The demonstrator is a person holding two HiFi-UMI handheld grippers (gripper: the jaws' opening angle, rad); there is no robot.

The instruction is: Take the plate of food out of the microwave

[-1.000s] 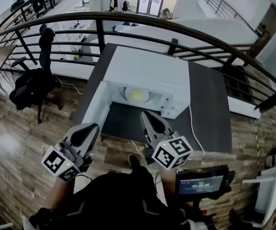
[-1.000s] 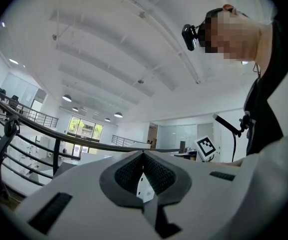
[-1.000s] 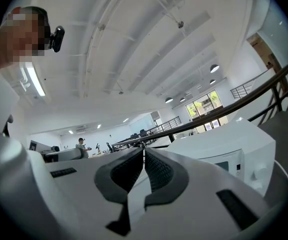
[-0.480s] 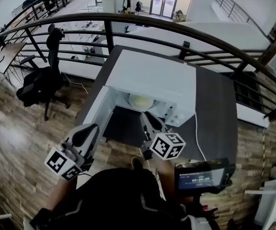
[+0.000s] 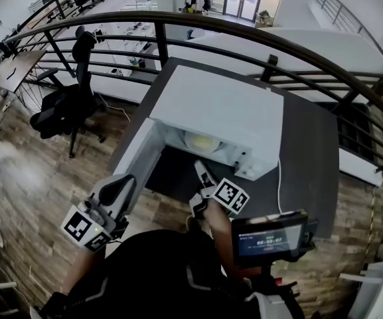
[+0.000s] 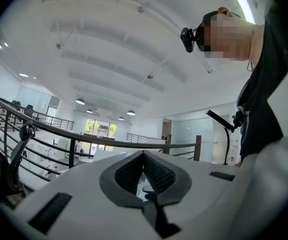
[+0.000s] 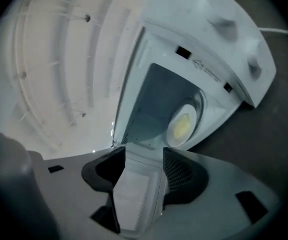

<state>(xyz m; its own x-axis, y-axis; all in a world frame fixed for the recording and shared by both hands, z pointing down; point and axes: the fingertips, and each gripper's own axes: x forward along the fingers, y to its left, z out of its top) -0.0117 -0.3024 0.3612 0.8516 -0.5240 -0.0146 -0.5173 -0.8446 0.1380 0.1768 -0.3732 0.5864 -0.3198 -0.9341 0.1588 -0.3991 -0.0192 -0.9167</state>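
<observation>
Resting inside the white box-shaped microwave [image 5: 218, 111] on the dark grey desk [image 5: 304, 151], upper middle of the frame, the round white plate of yellow food [image 5: 203, 140] is not yet gripped. The white microwave door [image 5: 135, 155] is seen open. The right tongs [image 5: 201, 173], jaws just opened apart, are held at the opening with the door's edge between them, unpressed. The left tongs [image 5: 126, 183] are kept closed together and empty, lower left. Reaching in, clamping and withdrawal are judged outstanding.

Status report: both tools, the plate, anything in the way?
Left tool shut, empty. Right tool open, jaws just opened, gripping nothing. Plate of food inside microwave, door open. Nothing blocks it.
</observation>
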